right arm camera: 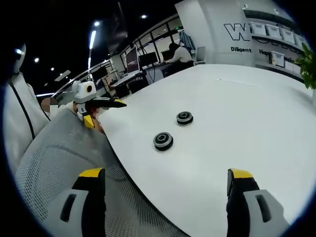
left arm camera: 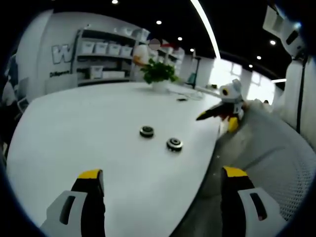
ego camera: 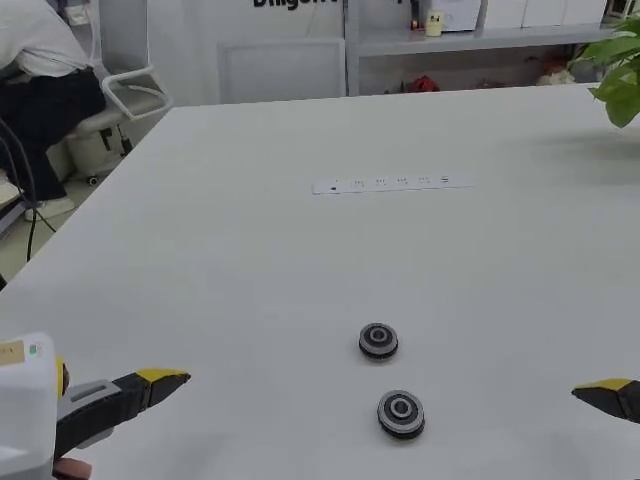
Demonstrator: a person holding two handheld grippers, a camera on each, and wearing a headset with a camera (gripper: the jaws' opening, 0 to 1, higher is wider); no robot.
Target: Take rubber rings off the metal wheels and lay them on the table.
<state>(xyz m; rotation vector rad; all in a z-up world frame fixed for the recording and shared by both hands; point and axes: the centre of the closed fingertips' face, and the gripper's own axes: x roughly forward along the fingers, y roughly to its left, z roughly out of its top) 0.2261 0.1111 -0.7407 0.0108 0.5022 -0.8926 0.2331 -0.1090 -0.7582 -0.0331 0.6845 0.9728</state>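
Rubber rings (ego camera: 378, 354) not off yet: one each around far wheel (ego camera: 378, 341) and near wheel (ego camera: 401, 414), both lying flat on the white tabletop (ego camera: 300, 260).

Starting at the left: left claw (left arm camera: 162, 173) low by the near edge of the tabletop, jaws spread wide, nothing between them, yellow tips aimed in at the pair. Across to the middle: far wheel a touch to the left, near wheel just beside it and closer to the edge, not touching. Out on the right: right claw (right arm camera: 165, 173) jaws just as wide apart and just as empty, well clear of both wheels.

Trouble ahead, by the look of it. Smooth tabletop, small wheels, so probably a skid or a spin away if tugged by one claw alone. Likely calls for one claw pinning the hub while the other peels the band. Thin band, too, sitting tight to the rim: easy to pinch metal instead of rubber and slip off. Close neighbours as well, so a careless reach could knock the second wheel. Near wheel not far from the edge; a hard pull that way could send it onto the mesh chair (right arm camera: 64, 148).

As for looks: dark bands around pale metal discs, dark centre in each hub, both seemingly intact and fully seated.
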